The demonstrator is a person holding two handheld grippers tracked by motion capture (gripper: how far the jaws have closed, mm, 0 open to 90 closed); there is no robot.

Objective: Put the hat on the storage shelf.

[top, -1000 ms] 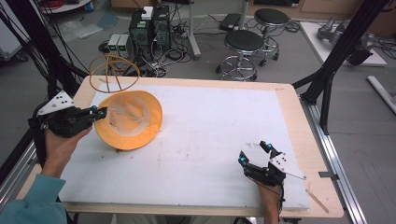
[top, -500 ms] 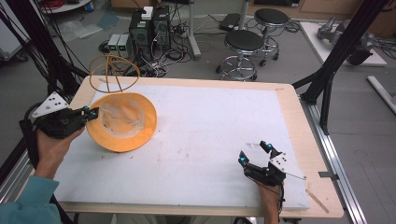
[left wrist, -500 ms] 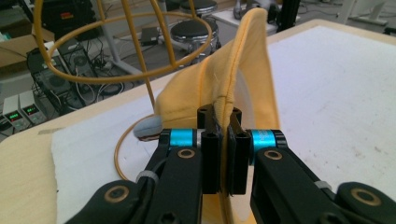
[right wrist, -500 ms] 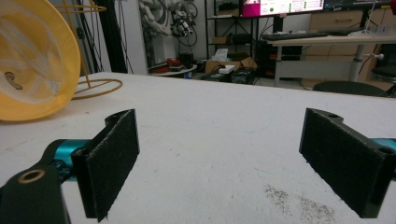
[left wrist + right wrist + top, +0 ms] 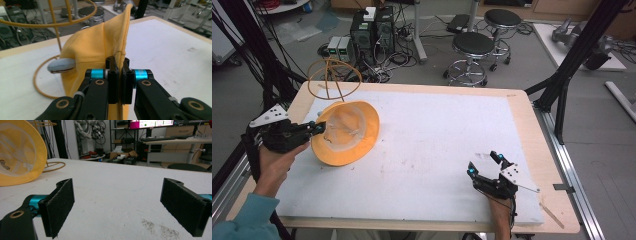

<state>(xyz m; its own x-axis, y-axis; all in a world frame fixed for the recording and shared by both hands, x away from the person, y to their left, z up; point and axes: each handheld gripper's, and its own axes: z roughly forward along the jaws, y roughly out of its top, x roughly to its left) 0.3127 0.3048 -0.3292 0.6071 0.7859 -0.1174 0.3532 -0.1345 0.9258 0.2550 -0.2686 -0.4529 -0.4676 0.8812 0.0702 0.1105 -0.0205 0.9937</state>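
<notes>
Tilted up further off the table since earlier: yellow hat, brim pinched in left gripper, wire stand just behind; right gripper agape, well apart.

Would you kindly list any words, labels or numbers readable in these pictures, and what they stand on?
None can be read.
Monitor: coloured screen text, too blurred.
Yellow hat: small white tag inside, too small to read.
Grippers: no readable marking.

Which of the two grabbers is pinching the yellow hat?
The left gripper, at the table's left edge: its jaws are shut on the brim of the yellow hat. The right gripper sits apart near the front right, jaws open on nothing.
</notes>
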